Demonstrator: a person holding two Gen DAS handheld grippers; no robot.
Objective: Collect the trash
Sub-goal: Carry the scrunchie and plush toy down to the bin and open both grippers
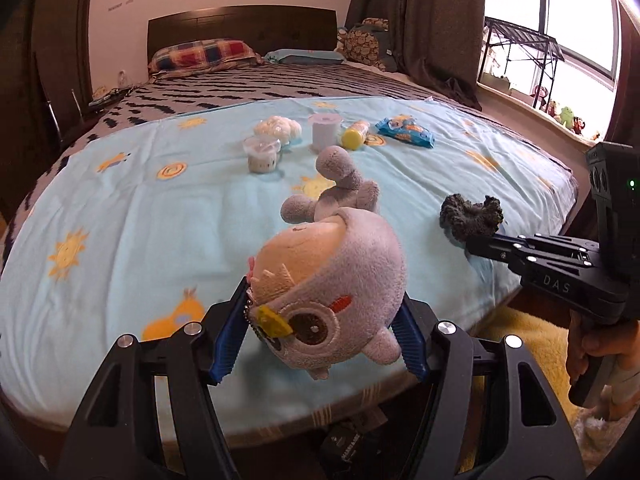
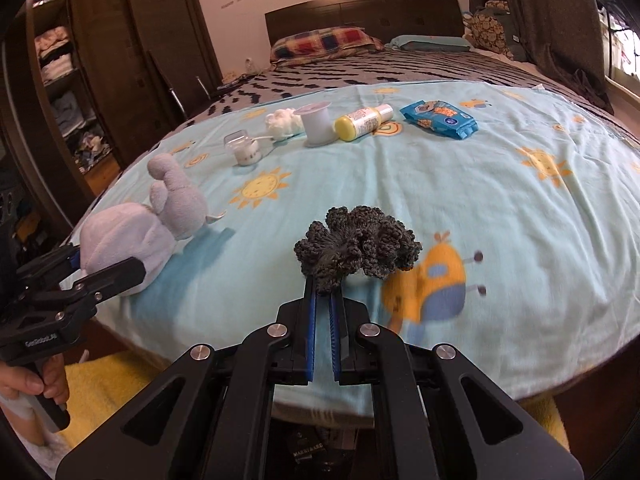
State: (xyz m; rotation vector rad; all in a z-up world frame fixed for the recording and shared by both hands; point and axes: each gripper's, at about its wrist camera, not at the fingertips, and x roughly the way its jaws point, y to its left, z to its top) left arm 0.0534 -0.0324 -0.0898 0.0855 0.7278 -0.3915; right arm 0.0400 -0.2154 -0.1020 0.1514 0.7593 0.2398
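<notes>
Left wrist view shows the left gripper (image 1: 320, 332) with its blue-padded jaws spread wide around the head of a grey plush toy with a peach face and embroidered eye (image 1: 324, 300), pads touching its sides, so it appears held at the near edge of the light blue sun-print blanket (image 1: 120, 220). Right gripper (image 2: 323, 292) has its jaws nearly closed, pinching a dark grey crocheted scrunchie (image 2: 356, 248) just above the blanket's near edge. Trash candidates lie toward the blanket's far side: a blue snack wrapper (image 2: 440, 119), a yellow-capped bottle (image 2: 362, 122), a white plastic cup (image 2: 318, 124), a small clear lidded cup (image 2: 244, 150) and a white crumpled wad (image 2: 282, 120). Keeping both grips firm while carrying seems wise; the scrunchie's thin pinch could slip.
</notes>
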